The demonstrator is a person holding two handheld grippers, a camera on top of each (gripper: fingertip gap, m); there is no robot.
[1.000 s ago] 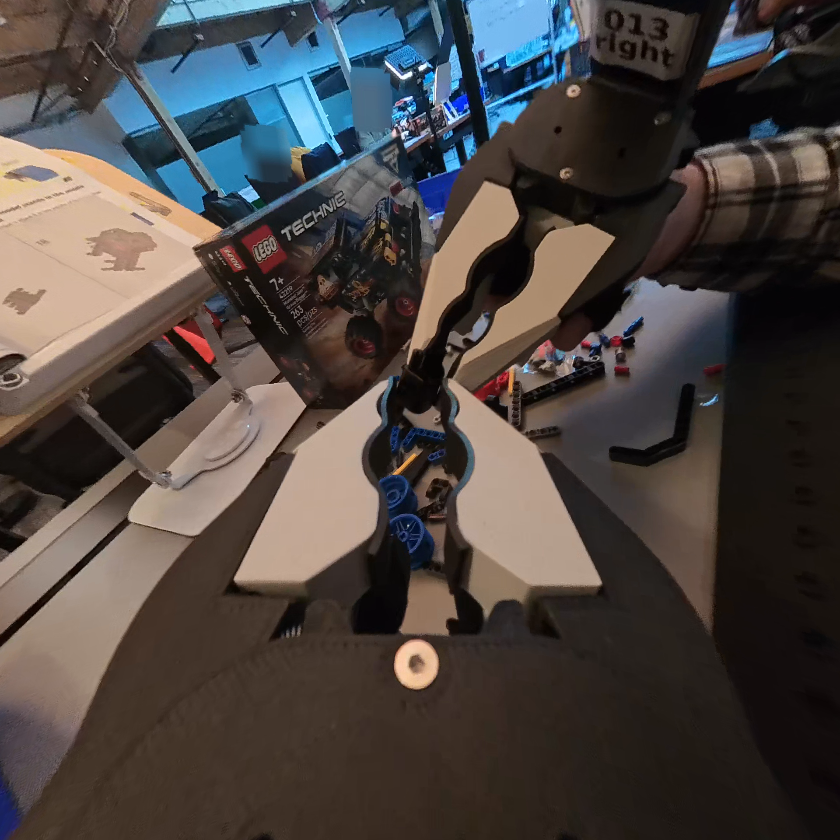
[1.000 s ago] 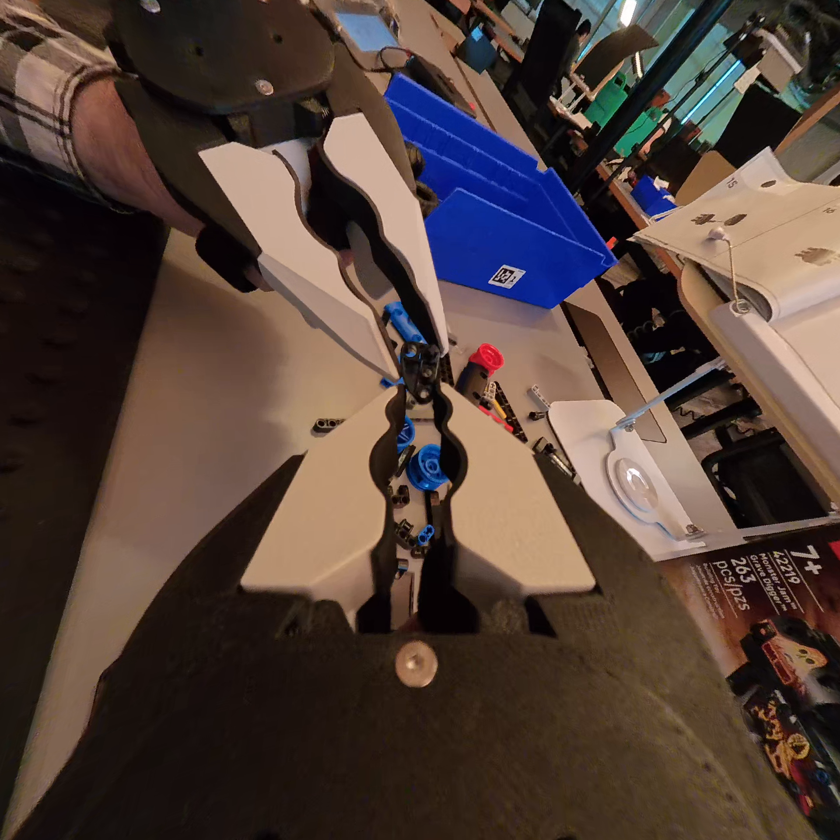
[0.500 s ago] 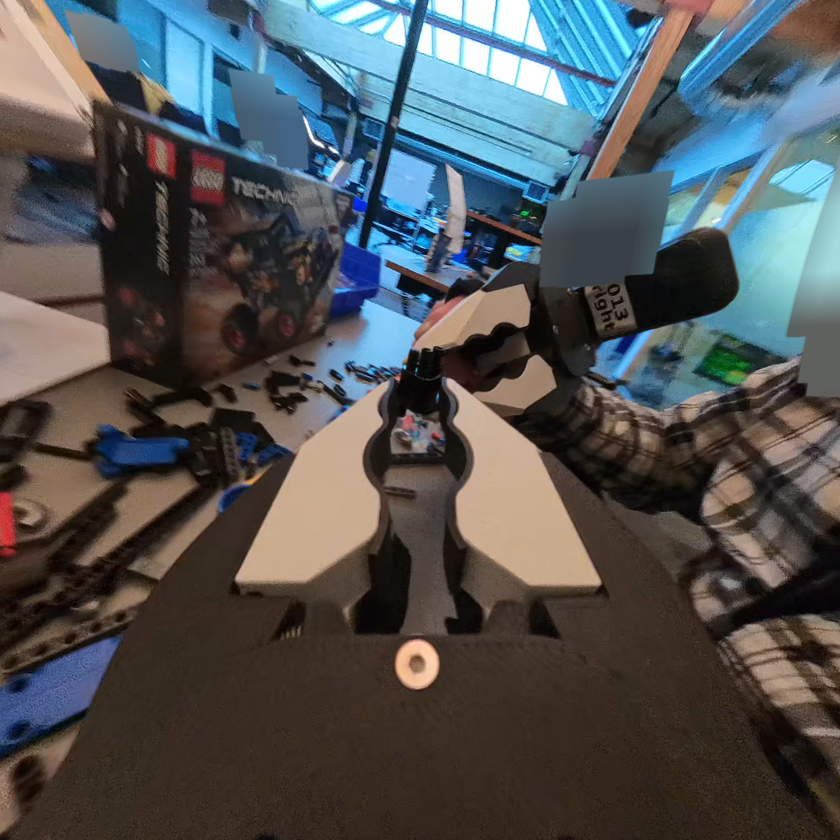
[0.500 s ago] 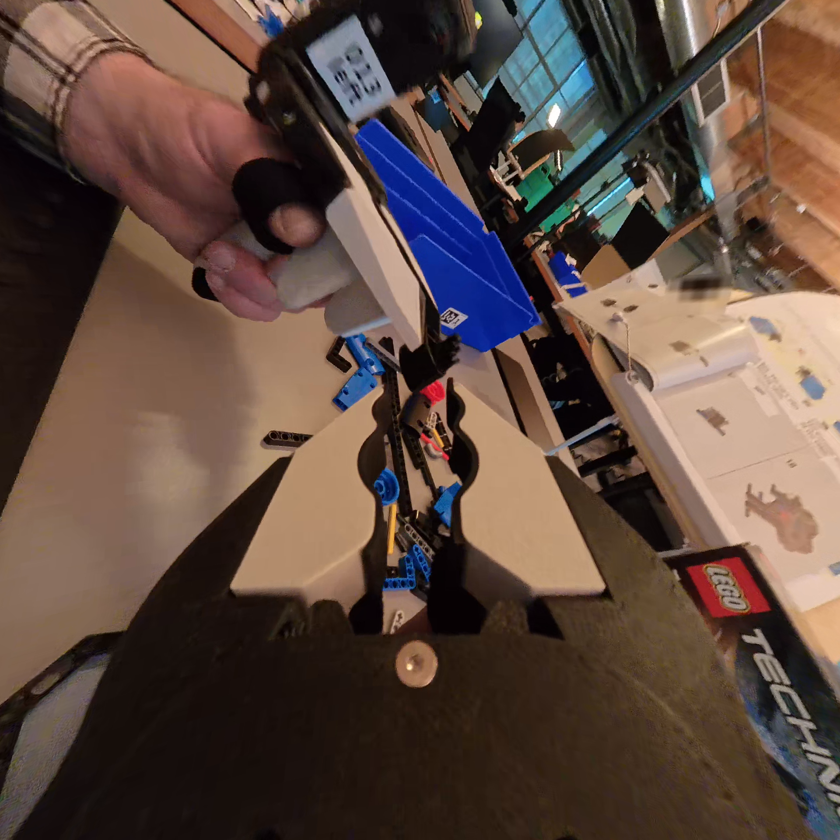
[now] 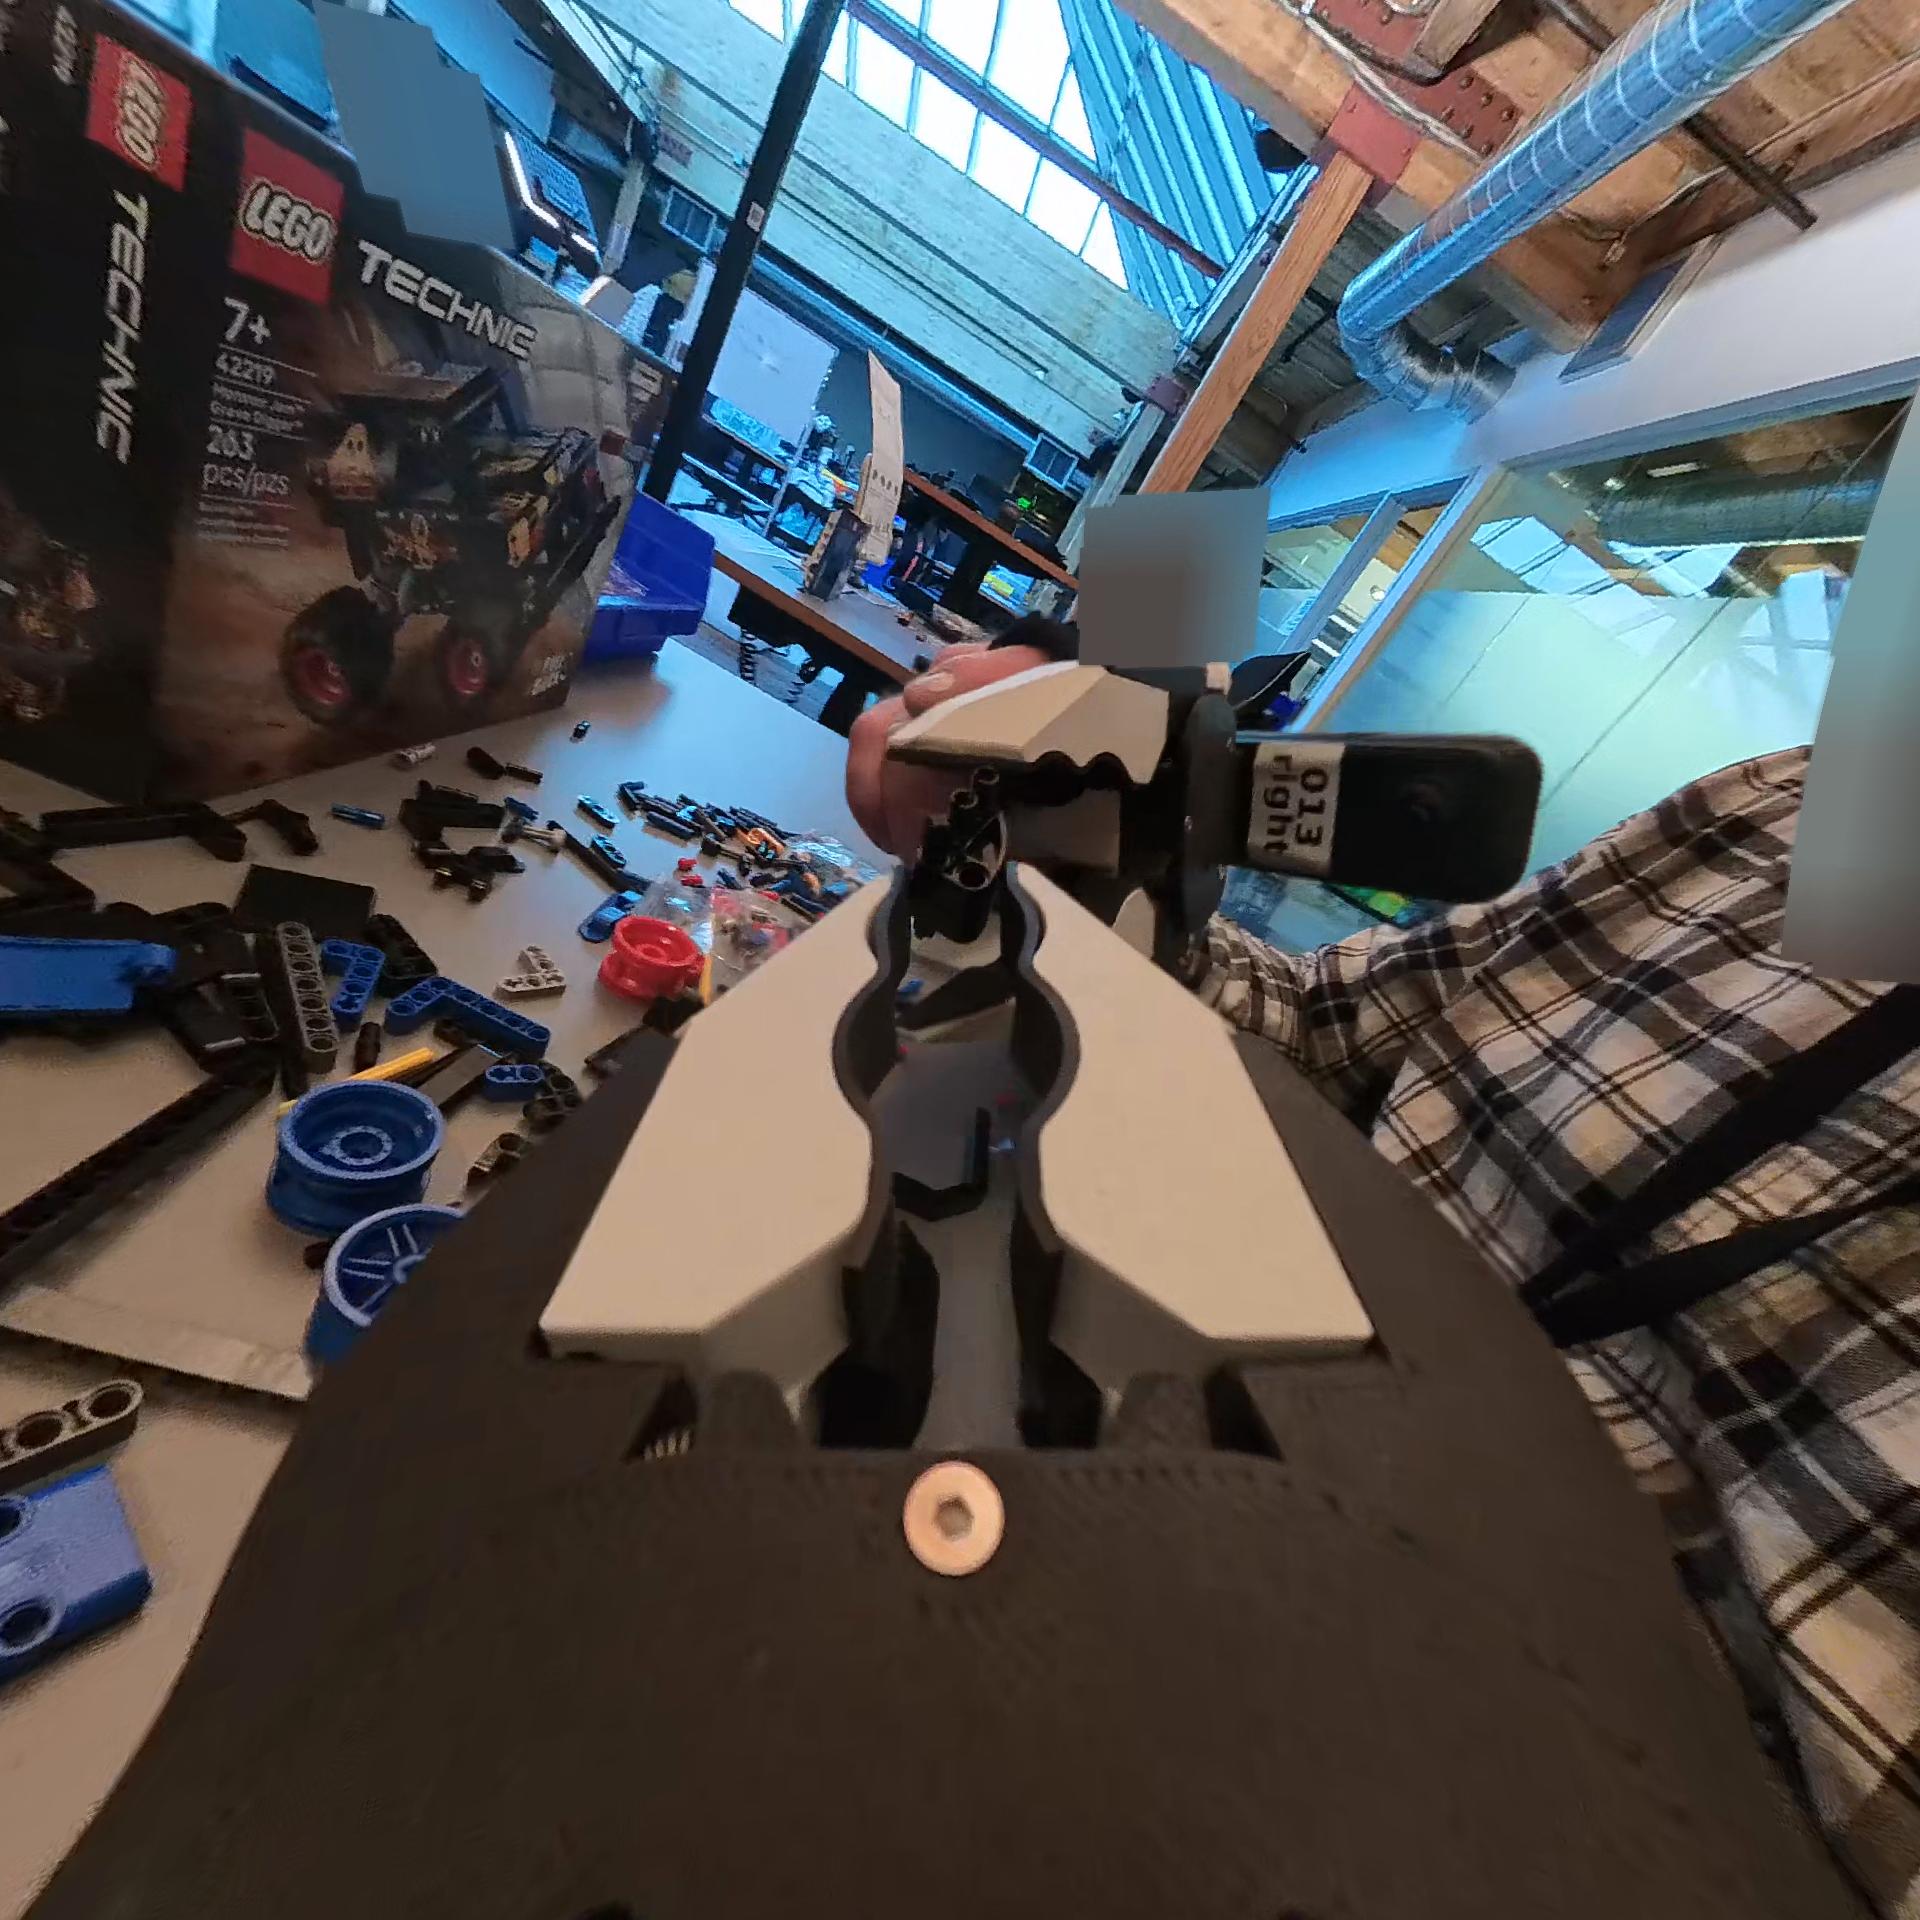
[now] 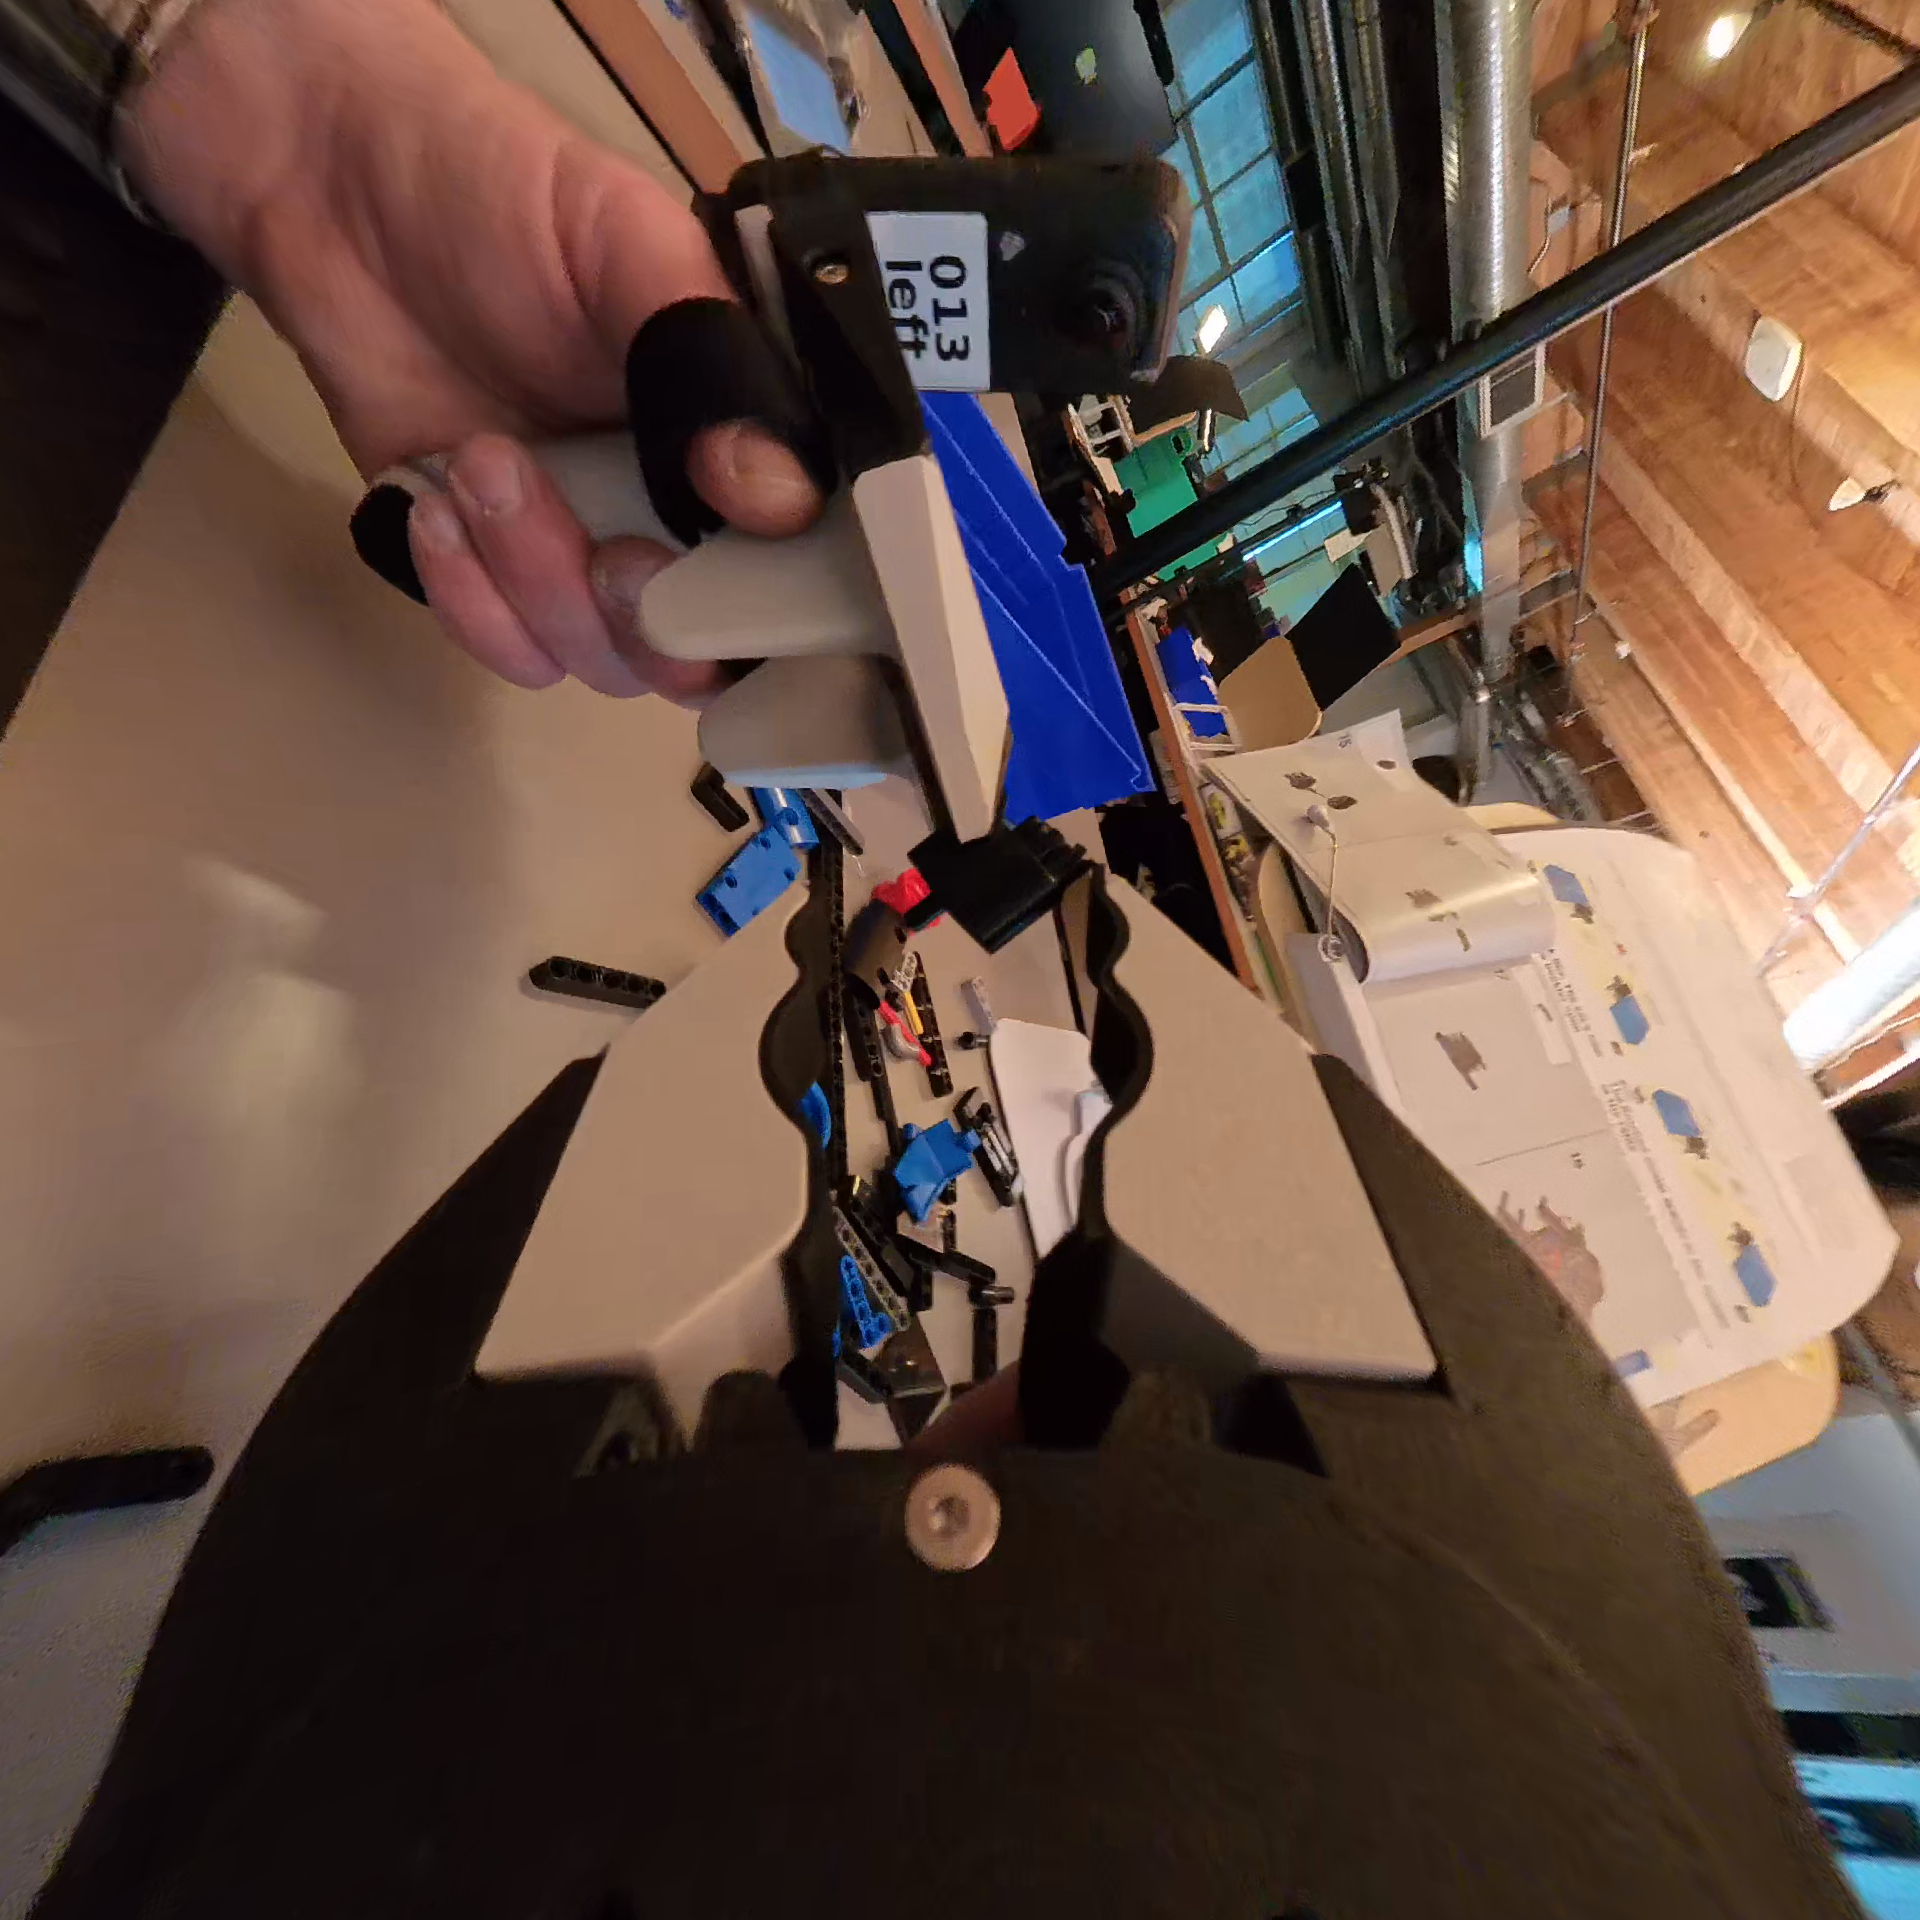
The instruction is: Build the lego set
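A small black Technic assembly (image 5: 956, 868) with several pin holes is pinched between the tips of my left gripper (image 5: 956, 896), which is shut on it and holds it above the table. In the right wrist view the same assembly (image 6: 997, 883) hangs from the left gripper (image 6: 977, 821), seen edge-on from above. My right gripper (image 6: 945, 904) is open, its fingers well apart; the assembly touches only the inner side of its right fingertip (image 6: 1091, 914). In the left wrist view the right gripper (image 5: 961, 779) lies sideways just behind the assembly.
The set's box (image 5: 312, 468) stands at the back left. Loose parts cover the grey table (image 5: 748, 748): blue wheels (image 5: 353, 1153), a red hub (image 5: 649, 951), black beams (image 6: 597, 979). Blue bins (image 6: 1029, 644) and an open instruction booklet (image 6: 1558, 1039) sit beyond. A plaid sleeve (image 5: 1558, 1039) is at right. The grippers are tip to tip, or close to it.
Both grippers have risen and turned over the table. My right gripper, earlier closed on the black assembly together with the left, has opened. The left gripper still holds it.
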